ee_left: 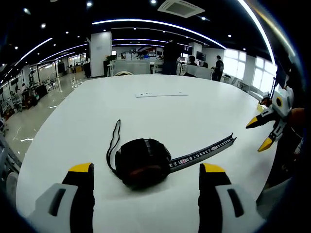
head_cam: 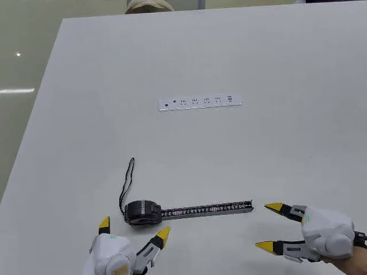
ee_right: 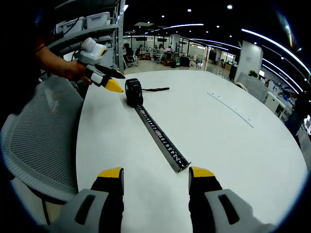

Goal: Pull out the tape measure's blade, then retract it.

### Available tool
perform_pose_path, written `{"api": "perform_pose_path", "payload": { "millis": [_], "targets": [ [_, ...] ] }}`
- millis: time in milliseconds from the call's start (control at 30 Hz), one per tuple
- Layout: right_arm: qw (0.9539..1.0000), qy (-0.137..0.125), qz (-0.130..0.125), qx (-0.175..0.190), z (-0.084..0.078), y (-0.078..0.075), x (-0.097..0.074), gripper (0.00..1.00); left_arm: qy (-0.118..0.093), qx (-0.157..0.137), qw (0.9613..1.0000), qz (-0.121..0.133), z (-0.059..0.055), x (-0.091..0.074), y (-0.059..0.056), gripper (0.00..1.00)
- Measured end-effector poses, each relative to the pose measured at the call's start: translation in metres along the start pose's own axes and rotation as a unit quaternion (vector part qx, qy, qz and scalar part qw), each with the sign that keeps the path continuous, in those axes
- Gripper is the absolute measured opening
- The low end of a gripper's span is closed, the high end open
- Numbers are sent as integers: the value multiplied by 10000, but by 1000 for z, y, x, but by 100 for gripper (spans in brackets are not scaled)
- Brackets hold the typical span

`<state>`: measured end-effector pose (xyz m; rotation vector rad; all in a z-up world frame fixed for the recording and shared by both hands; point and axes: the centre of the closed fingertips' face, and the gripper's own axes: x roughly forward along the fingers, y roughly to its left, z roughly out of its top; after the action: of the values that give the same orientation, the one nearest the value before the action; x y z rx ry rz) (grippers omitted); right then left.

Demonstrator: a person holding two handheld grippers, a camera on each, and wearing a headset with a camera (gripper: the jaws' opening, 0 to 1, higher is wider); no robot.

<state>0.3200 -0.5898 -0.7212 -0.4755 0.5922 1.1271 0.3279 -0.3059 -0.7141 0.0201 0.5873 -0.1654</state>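
A black tape measure [head_cam: 143,212] lies near the table's front edge, its strap [head_cam: 127,180] trailing away from me. Its blade [head_cam: 206,209] is drawn out flat to the right, and the tip rests on the table. My left gripper [head_cam: 135,227] stands open just in front of the case without touching it. In the left gripper view the case [ee_left: 143,161] sits just beyond the yellow fingertips [ee_left: 80,168]. My right gripper [head_cam: 268,226] is open, a little right of the blade's tip. The right gripper view has the blade's end [ee_right: 181,165] lying just ahead of the open jaws.
A white power strip [head_cam: 199,102] lies flat in the middle of the white table [head_cam: 275,149]. The table's left edge [head_cam: 34,126] drops to a shiny floor. A mesh chair [ee_right: 43,141] stands by the table in the right gripper view.
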Motion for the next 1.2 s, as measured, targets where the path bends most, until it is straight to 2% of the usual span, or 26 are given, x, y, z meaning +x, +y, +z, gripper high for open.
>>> {"api": "perform_pose_path", "payload": {
  "millis": [467, 800, 1200],
  "targets": [
    [9992, 95, 329, -199, -8, -16, 8, 45, -43, -82, 9999, 120, 2, 9, -3, 85],
    [9968, 232, 583, -491, -13, -29, 17, 39, -75, -112, 9997, 211, 7, 17, -1, 82],
    [9933, 340, 862, -695, -16, -40, 33, 34, -26, -154, 9995, 271, 4, 22, -1, 80]
  ]
}}
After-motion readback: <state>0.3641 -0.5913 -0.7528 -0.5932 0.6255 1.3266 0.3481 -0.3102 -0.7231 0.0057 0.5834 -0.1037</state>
